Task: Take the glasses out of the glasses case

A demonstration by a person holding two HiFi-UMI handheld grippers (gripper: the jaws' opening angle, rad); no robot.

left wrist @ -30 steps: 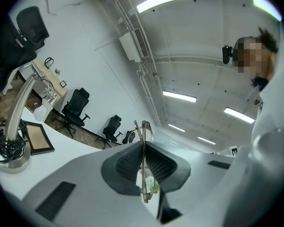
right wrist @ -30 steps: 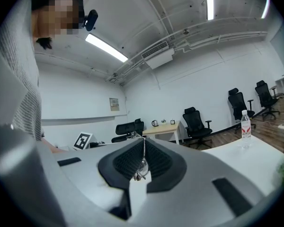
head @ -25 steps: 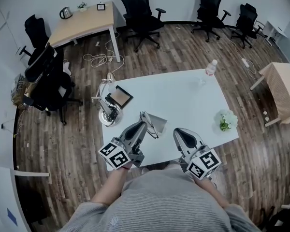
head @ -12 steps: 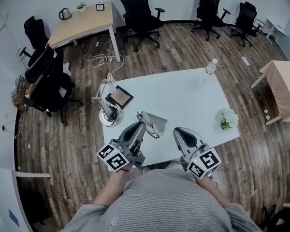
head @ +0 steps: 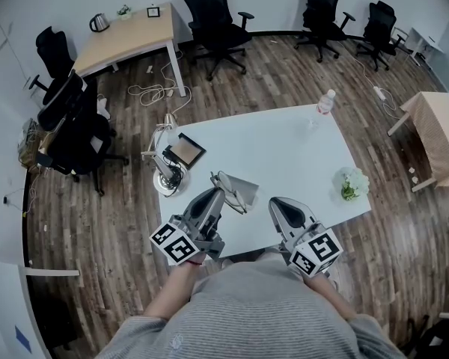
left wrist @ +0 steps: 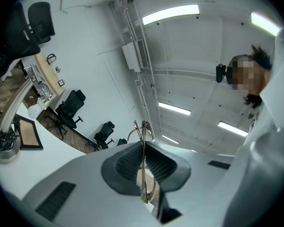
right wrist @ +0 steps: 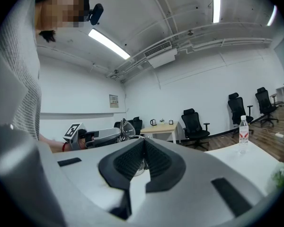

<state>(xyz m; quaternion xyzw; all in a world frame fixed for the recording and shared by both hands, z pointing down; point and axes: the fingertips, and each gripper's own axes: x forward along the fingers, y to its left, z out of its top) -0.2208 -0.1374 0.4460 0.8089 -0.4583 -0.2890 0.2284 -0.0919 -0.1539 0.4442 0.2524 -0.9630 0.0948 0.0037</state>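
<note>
Barely any shift: left gripper [head: 214, 196] still clamps glasses [left wrist: 143, 167] at lower centre, seemingly clear of case [head: 247, 190]; right gripper [head: 276, 203] closed, empty.

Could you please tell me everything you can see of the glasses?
The glasses are a thin, metal-looking wire frame with clear lenses. The left gripper is shut on them, its dark ribbed pads clamping the frame, which shows edge-on in the left gripper view with rounded rims poking beyond the jaw tips. They are held above the white table; nothing else appears to touch them.
</note>
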